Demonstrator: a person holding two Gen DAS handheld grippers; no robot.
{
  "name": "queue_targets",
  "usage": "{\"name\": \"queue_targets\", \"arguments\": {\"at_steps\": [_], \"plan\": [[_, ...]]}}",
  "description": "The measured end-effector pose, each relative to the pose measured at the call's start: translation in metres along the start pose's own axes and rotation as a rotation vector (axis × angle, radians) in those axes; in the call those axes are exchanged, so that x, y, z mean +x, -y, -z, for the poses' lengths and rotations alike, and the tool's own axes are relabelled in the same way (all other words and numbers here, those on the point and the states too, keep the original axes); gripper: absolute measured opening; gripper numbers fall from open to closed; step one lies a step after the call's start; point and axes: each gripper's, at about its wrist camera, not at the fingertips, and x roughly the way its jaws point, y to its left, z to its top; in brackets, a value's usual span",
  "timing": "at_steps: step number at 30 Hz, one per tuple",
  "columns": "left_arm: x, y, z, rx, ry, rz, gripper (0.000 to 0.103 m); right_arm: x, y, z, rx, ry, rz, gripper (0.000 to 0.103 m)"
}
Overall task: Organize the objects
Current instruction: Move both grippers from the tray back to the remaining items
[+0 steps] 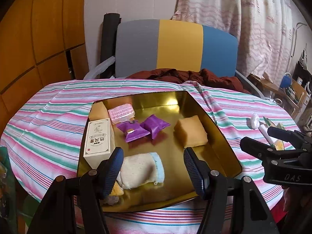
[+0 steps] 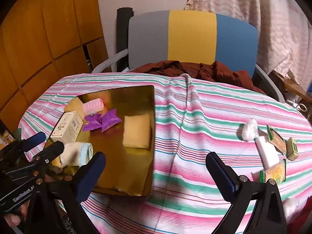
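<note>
A gold tray [image 1: 220,136] [image 2: 134,95] sits on the striped tablecloth. It holds a cream box [image 1: 99,138] [image 2: 68,126], a pink packet [image 1: 121,113] [image 2: 93,104], two purple packets [image 1: 144,127] [image 2: 102,120], a yellow sponge-like pad [image 1: 191,133] [image 2: 136,133] and a rolled white cloth with a blue edge [image 1: 140,168] [image 2: 78,153]. My left gripper [image 1: 154,169] [image 2: 48,142] is open over the tray's near end, with the cloth beside its left finger. My right gripper [image 2: 156,175] [image 1: 257,136] is open above the bare tablecloth, right of the tray.
On the right of the table lie a white wrapped lump [image 2: 249,129] [image 1: 254,120], a white block [image 2: 267,153] and green-and-yellow packets [image 2: 276,141]. Behind the table stands a grey, yellow and blue chair [image 1: 179,44] with dark red clothing [image 1: 185,76] on it. A wooden wall [image 1: 39,39] is at the left.
</note>
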Motion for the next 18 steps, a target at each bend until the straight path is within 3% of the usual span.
{"name": "queue_targets", "arguments": {"at_steps": [11, 18], "plan": [[0.003, 0.008, 0.002, 0.018, -0.016, 0.054, 0.065, -0.005, 0.065, 0.016, 0.107, -0.056, 0.077, 0.103], [0.002, 0.027, -0.001, 0.059, -0.015, 0.141, 0.065, -0.031, 0.173, 0.025, 0.298, -0.044, 0.247, 0.103]]}}
